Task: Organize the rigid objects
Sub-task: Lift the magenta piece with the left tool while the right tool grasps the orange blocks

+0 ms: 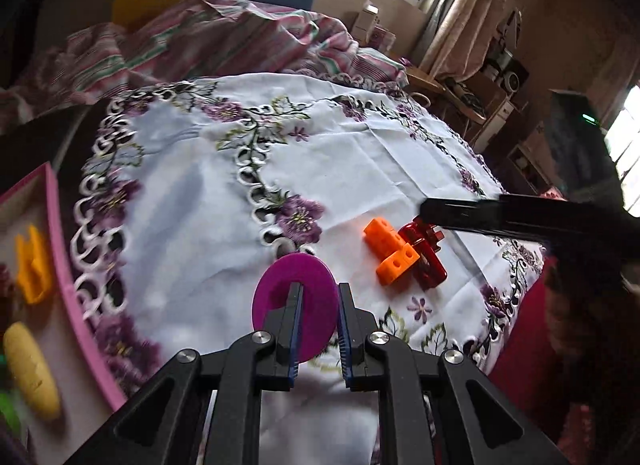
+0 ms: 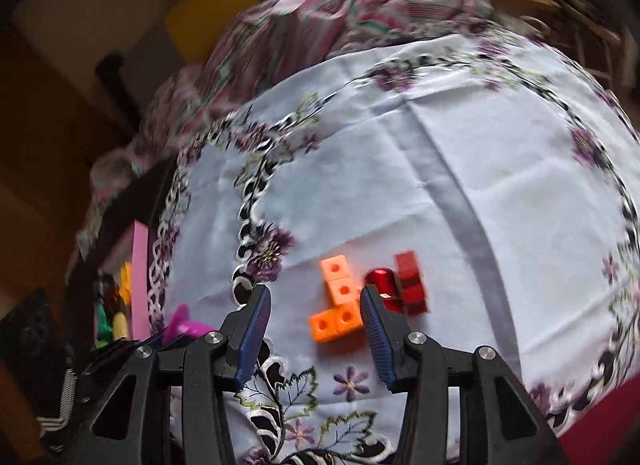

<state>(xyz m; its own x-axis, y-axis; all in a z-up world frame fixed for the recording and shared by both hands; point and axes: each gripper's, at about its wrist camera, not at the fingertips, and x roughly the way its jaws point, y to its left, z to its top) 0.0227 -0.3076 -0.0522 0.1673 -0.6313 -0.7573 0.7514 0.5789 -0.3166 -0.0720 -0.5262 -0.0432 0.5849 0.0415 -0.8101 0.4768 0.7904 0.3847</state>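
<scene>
My left gripper point(image 1: 320, 289) is shut on a purple ring-shaped disc point(image 1: 294, 297) and holds it on edge above the white embroidered cloth point(image 1: 340, 153). To its right an orange L-shaped block piece point(image 1: 390, 253) lies against a dark red piece point(image 1: 428, 265). My right gripper point(image 2: 314, 291) stands open above the orange block piece point(image 2: 338, 305), which shows between its fingers with no pad pressing on it. The red pieces point(image 2: 408, 285) lie just right of the right finger. The purple disc point(image 2: 184, 325) shows at the lower left in the right wrist view.
A pink-rimmed box point(image 1: 60, 265) at the cloth's left edge holds a yellow oblong piece point(image 1: 32, 373) and an orange piece point(image 1: 34, 269). Striped bedding point(image 1: 200, 41) is piled behind the cloth. Shelves and clutter stand at the far right.
</scene>
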